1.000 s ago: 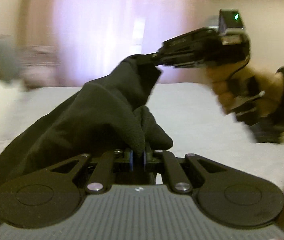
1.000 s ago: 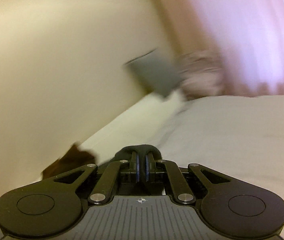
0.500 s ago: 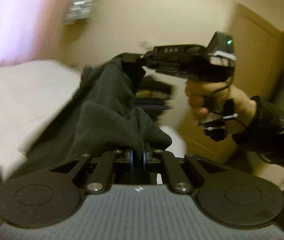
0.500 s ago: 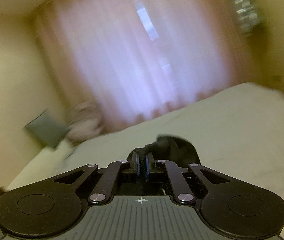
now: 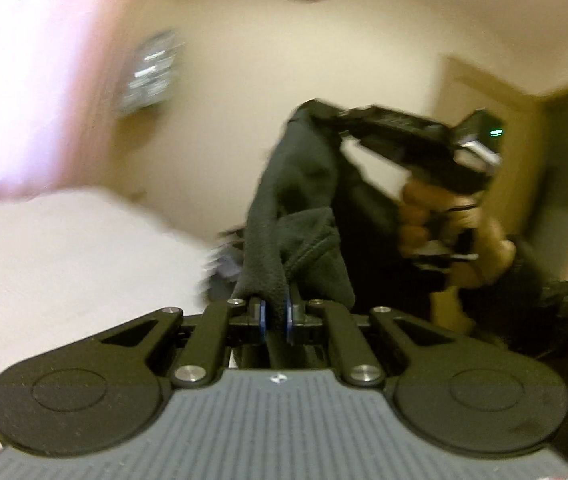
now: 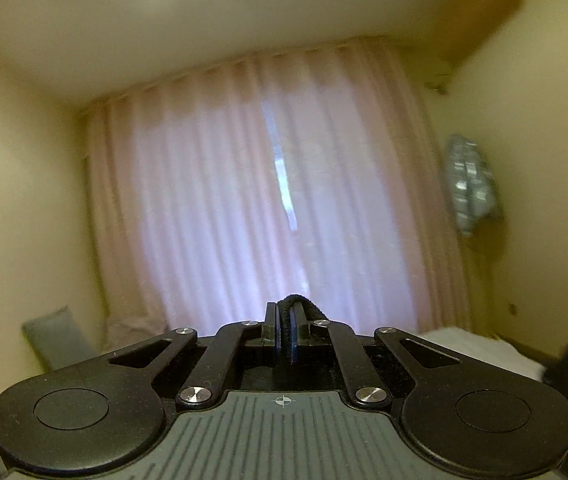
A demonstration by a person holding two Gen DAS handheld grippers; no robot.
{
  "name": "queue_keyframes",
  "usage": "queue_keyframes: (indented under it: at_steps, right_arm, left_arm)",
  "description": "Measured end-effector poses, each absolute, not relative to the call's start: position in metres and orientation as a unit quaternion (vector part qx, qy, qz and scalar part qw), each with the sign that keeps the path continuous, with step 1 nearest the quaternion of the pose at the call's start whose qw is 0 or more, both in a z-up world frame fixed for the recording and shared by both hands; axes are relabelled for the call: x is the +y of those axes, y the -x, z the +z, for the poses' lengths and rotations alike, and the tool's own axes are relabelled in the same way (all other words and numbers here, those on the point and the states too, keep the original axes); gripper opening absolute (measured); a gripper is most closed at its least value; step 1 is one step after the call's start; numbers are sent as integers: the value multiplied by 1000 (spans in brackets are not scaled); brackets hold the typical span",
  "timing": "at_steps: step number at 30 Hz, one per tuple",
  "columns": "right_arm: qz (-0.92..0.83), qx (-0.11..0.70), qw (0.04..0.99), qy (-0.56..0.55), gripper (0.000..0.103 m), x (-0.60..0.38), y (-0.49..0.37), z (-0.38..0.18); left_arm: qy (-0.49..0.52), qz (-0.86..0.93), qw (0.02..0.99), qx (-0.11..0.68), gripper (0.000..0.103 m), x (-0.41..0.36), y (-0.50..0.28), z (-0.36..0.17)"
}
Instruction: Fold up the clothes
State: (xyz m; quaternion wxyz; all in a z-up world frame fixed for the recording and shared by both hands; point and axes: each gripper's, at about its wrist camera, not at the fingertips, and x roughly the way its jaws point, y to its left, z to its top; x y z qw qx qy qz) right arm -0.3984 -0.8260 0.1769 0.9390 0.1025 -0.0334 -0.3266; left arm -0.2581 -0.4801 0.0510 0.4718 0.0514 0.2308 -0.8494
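The bed [image 5: 63,272] lies low at the left. The left gripper [image 5: 275,316] has its jaws closed on a hem of the black fleece garment [image 5: 296,200], which hangs in the air up to the right gripper [image 5: 324,114], its jaws likewise pinched on an edge. The fleece looks soft, light and limp; edges and corners seem the best places to hold.

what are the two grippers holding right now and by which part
Both hold the dark fleece garment by its edge: left gripper low, right gripper at a raised hem.
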Motion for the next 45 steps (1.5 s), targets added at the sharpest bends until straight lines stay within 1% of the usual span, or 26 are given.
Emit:
queue_keyframes:
  at_steps: [3,4,5,6,7,8,9,10,11,14,19,20,24,27,28,29,30,31,32,33,35,36,40,42,43,45]
  right_arm:
    - [-296,15,948,-115,4,-871,315,133]
    - [-283,41,951,-120,5,-889,290,112]
    - [-269,72,952,-126,5,-908,266,88]
    - [-266,108,949,-134,7,-926,246,61]
    - [-269,147,941,-142,33,-943,229,32]
    - [-272,169,935,-153,56,-953,221,8]
    - [-276,184,929,-165,88,-960,218,-14]
    - [-279,198,923,-177,92,-966,214,-35]
    - [-283,211,916,-188,92,-973,211,-57]
    - [-274,268,900,-209,92,-966,224,-120]
    - [-255,387,852,-245,92,-954,260,-214]
    - [-251,410,840,-253,92,-952,266,-232]
    - [-202,473,806,-293,92,-926,279,-283]
    - [-184,488,794,-312,92,-916,268,-295]
    - [-182,492,790,-316,91,-913,266,-299]
    - [-180,496,787,-320,85,-910,263,-304]
    - [-182,500,784,-321,47,-911,258,-306]
    - [-185,504,780,-321,10,-913,256,-306]
    - [-187,502,781,-320,10,-917,259,-302]
    - [-190,496,784,-321,6,-922,264,-295]
    - [-200,482,794,-312,5,-932,280,-273]
    - [-214,472,803,-294,0,-940,289,-254]
    - [-326,394,831,-217,0,-1001,324,-165]
    - [-387,346,835,-180,0,-1036,339,-122]
    - [-410,323,837,-166,0,-1049,343,-108]
    - [-417,301,841,-169,0,-1065,343,-95]
  left_arm:
    - [-104,-769,572,265,12,-492,217,10]
    - [-122,-738,601,281,18,-499,204,-8]
    - [-139,-702,631,300,27,-506,192,-28]
    - [-155,-669,654,316,31,-509,182,-47]
    - [-167,-647,669,326,36,-506,174,-64]
    - [-179,-623,684,335,38,-503,167,-80]
    - [-188,-603,693,347,38,-498,162,-96]
    - [-191,-592,694,362,42,-491,162,-109]
    - [-195,-582,693,378,49,-483,163,-121]
    - [-205,-561,673,436,52,-466,170,-166]
    - [-217,-549,628,506,63,-506,229,-235]
    - [-222,-553,614,518,63,-513,241,-249]
    - [-274,-579,571,514,66,-522,275,-294]
    - [-316,-591,550,498,66,-535,296,-320]
    - [-331,-592,547,490,64,-541,302,-326]
    - [-345,-593,543,484,53,-547,307,-331]
    - [-351,-591,544,481,39,-547,303,-329]
    - [-338,-587,557,480,9,-541,290,-319]
    - [-326,-583,569,479,2,-535,277,-308]
    - [-313,-579,581,478,2,-529,264,-297]
    - [-288,-570,605,476,2,-516,238,-276]
    - [-275,-565,617,474,2,-510,225,-265]
    - [-224,-539,664,467,2,-485,173,-224]
    - [-210,-502,697,467,2,-469,141,-217]
    - [-207,-485,709,469,2,-463,128,-215]
    - [-219,-463,712,481,2,-454,115,-220]
